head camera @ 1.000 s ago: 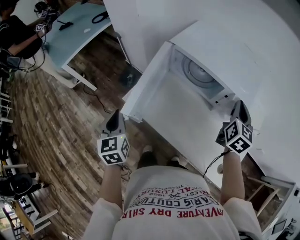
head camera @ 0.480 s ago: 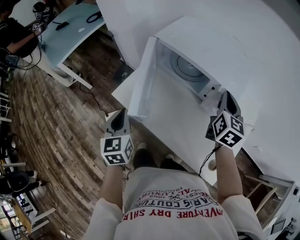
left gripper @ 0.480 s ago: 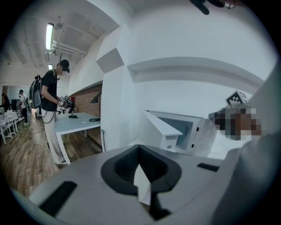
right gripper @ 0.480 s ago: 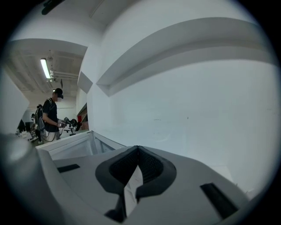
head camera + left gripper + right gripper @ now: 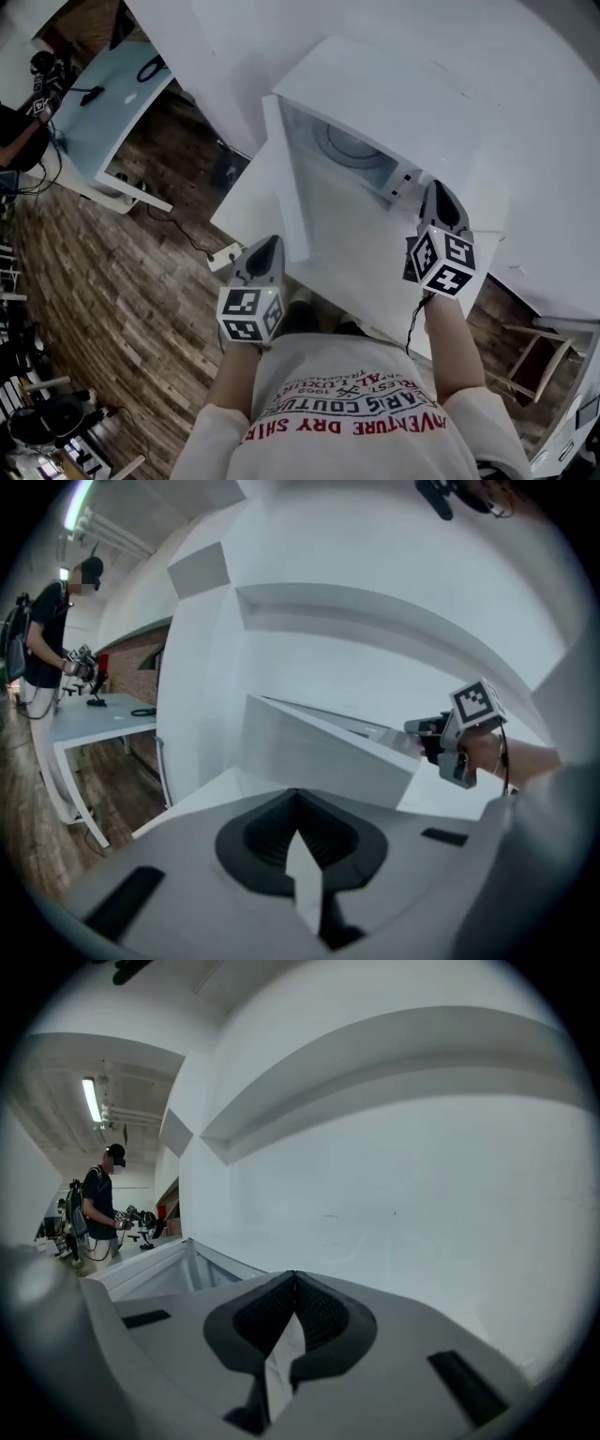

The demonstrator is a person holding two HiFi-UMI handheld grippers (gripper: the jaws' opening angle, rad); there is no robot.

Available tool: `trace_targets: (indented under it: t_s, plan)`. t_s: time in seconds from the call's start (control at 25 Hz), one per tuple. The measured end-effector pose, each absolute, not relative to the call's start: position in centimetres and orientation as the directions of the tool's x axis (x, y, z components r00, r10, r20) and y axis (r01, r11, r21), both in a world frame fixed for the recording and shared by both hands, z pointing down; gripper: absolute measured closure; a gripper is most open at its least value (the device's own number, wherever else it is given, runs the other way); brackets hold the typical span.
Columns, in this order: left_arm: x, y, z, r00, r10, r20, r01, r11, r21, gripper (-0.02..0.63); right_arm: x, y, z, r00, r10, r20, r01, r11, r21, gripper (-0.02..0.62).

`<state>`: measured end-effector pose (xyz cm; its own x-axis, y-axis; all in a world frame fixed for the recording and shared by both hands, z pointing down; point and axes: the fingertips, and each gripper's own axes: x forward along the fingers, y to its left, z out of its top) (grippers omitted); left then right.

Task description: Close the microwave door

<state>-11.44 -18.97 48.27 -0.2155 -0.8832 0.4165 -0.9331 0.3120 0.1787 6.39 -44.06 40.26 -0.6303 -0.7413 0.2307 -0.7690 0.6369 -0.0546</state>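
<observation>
A white microwave [image 5: 394, 94] stands on a white table [image 5: 246, 202], its glass turntable [image 5: 349, 148] showing inside. Its door [image 5: 287, 183] stands about half open, edge-on to me. My left gripper [image 5: 269, 246] is shut and empty, its tip right beside the outer face of the door's free edge; I cannot tell whether it touches. In the left gripper view the door [image 5: 319, 752] fills the space just ahead of the jaws. My right gripper [image 5: 437, 192] is shut and empty at the microwave's right front corner, and shows as right gripper [image 5: 427, 738] past the door.
A pale blue desk [image 5: 103, 103] stands at the far left on the wooden floor [image 5: 112, 281], with a person [image 5: 52, 639] beside it holding grippers. A cable [image 5: 187, 234] runs across the floor below the table. A white wall [image 5: 394, 1176] rises behind the microwave.
The door has swung from wide open to about half open. My left gripper has moved right along with the door's free edge. My right gripper has held its place by the microwave's right side.
</observation>
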Motion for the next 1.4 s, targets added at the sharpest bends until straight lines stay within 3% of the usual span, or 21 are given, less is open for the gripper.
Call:
trace_targets:
  t_s: [0.68,1.0,1.4]
  plan:
    - [-8.6,-28.5,49.2,0.123,-0.892,0.435,-0.983,-0.048,0.179,0.612,6.1,-44.4,40.6,-0.612,-0.736,0.288,-0.783,0.614,-0.095,0.583]
    - [-7.5,-32.1,49.3,0.222,-0.879,0.421,-0.972,-0.166,0.168,0.612,5.9,-44.3,40.6,-0.567,-0.768,0.298,-0.794,0.606,0.052,0.583]
    - [-6.9,-36.1,49.3,0.307,-0.853,0.421,-0.951,-0.268,0.152,0.612,6.2,-44.3,40.6,-0.528,-0.798,0.291,-0.825,0.563,0.047,0.583]
